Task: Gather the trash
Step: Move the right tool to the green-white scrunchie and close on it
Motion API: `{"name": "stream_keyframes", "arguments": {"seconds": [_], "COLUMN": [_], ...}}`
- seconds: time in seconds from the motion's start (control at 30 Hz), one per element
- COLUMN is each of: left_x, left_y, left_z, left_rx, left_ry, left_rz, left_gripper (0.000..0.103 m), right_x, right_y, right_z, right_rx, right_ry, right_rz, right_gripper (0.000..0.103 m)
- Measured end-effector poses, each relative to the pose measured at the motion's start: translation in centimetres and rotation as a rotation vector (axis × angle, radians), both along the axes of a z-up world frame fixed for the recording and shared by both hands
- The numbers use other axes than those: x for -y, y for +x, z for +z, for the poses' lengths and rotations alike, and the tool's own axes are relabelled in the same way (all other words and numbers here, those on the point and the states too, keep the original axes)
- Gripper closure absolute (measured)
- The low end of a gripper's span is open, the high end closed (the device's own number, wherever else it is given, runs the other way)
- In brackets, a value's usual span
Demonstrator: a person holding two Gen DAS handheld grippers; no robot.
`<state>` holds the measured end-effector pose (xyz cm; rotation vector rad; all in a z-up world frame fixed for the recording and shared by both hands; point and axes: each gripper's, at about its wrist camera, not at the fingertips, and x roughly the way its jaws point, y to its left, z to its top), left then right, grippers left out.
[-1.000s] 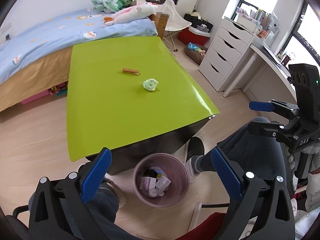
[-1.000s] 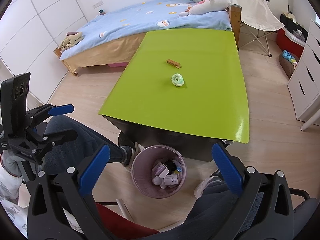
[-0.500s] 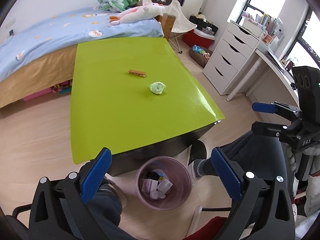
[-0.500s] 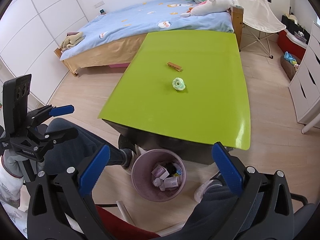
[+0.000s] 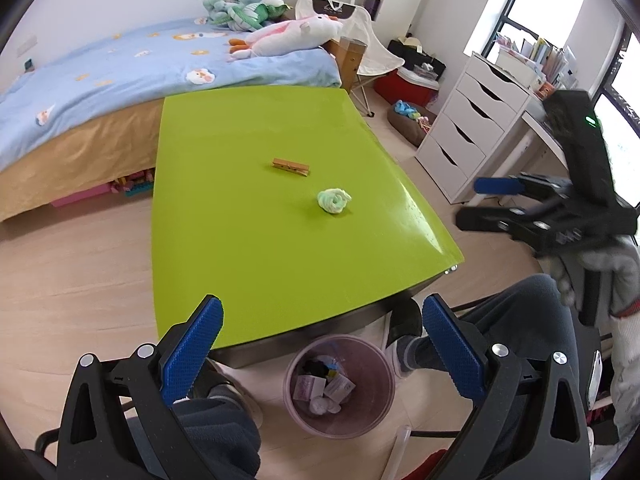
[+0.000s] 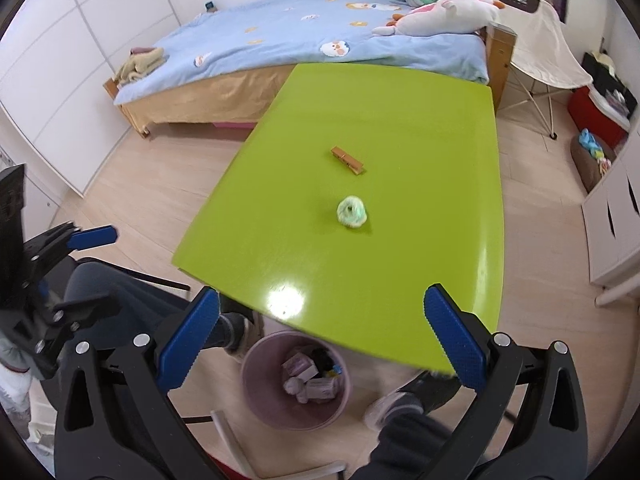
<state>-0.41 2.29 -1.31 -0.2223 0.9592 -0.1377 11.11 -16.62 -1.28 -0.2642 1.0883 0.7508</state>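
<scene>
Both my claws spread wide, nothing gripped: left claw (image 5: 320,344) over the near edge of the glossy lime-green bench (image 5: 248,248), right claw (image 6: 320,332) likewise over the near edge. Crumpled pale-green paper wad (image 5: 334,201) lies mid-bench, right of centre, with a small brown wooden clothespin (image 5: 291,167) near it, farther back, not touching. Round pink plastic waste bin (image 5: 340,384) sits on the floor just under the bench's near edge, boxes and scraps inside. Blue-quilted bed (image 5: 120,76) beyond the bench.

Green wad (image 5: 334,201) and clothespin (image 5: 291,167) on green table (image 5: 240,240), left claw (image 5: 320,344) agape above pink bin (image 5: 340,384).
</scene>
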Motion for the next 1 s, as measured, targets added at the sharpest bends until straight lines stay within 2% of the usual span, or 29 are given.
{"name": "stream_keyframes", "arguments": {"seconds": [0.27,0.43,0.63,0.83,0.93,1.0], "left_x": [-0.5,-0.8,-1.3,-1.7,-1.9,-2.0], "left_y": [0.5,0.8,1.0,1.2,1.2,1.2], "left_z": [-0.3,-0.5,-0.7,-1.2,-1.3,-1.5], "left_rx": [-0.007,-0.015,-0.019,-0.035,-0.042,-0.046], "left_ry": [-0.004,-0.009,-0.016,-0.016,-0.017,-0.020], "left_rz": [0.005,0.011,0.023,0.033,0.036,0.039], "left_gripper": [0.007,0.007,0.007,0.007,0.007,0.007], "right_x": [-4.4,-6.9,-8.8,-9.7,-9.9,-10.1], "right_y": [5.3,8.2,10.1,10.7,11.0,11.1], "right_z": [-2.6,-5.7,-10.2,-13.1,-13.9,-14.2], "right_rx": [-0.032,-0.077,-0.128,-0.170,-0.175,-0.173], "right_ry": [-0.089,-0.168,-0.281,-0.322,-0.331,-0.341], "right_rz": [0.053,0.087,0.129,0.148,0.152,0.157], "right_gripper": [0.003,0.003,0.003,0.004,0.013,0.023]}}
